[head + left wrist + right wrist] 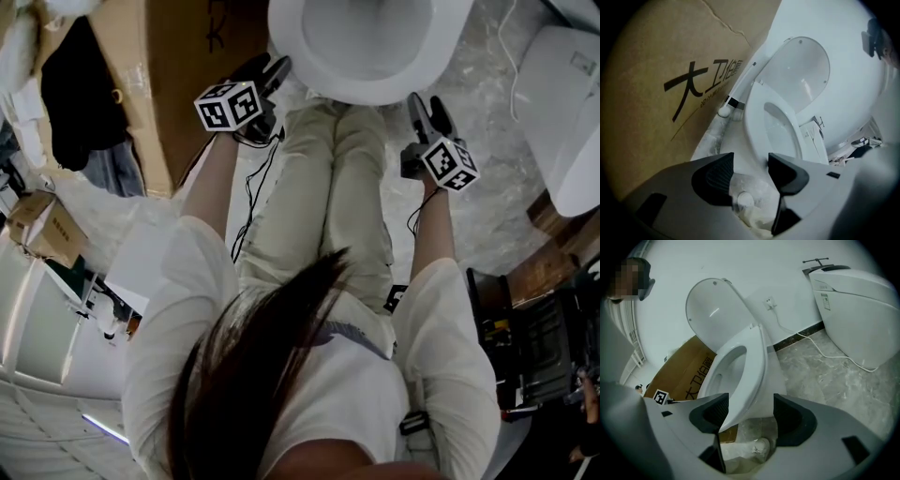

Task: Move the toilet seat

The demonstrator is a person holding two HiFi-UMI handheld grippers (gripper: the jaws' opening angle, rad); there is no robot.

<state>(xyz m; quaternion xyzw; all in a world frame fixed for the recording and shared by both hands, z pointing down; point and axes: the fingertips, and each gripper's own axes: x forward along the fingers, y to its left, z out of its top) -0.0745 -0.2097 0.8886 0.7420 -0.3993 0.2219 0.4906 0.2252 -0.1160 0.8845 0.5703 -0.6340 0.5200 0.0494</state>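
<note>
White toilet seat [356,82] lies down on the bowl, lid [712,310] up. Left gripper [270,70] & right gripper [427,105] flank its front rim, jaws apart, nothing clamped. Catch the rim evenly on both sides w/ pads square before closing.

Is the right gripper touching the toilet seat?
Cannot tell. Right gripper view: the toilet seat sits between the open jaws of the right gripper, its rim overlapping one pad, clear of the other.
</note>
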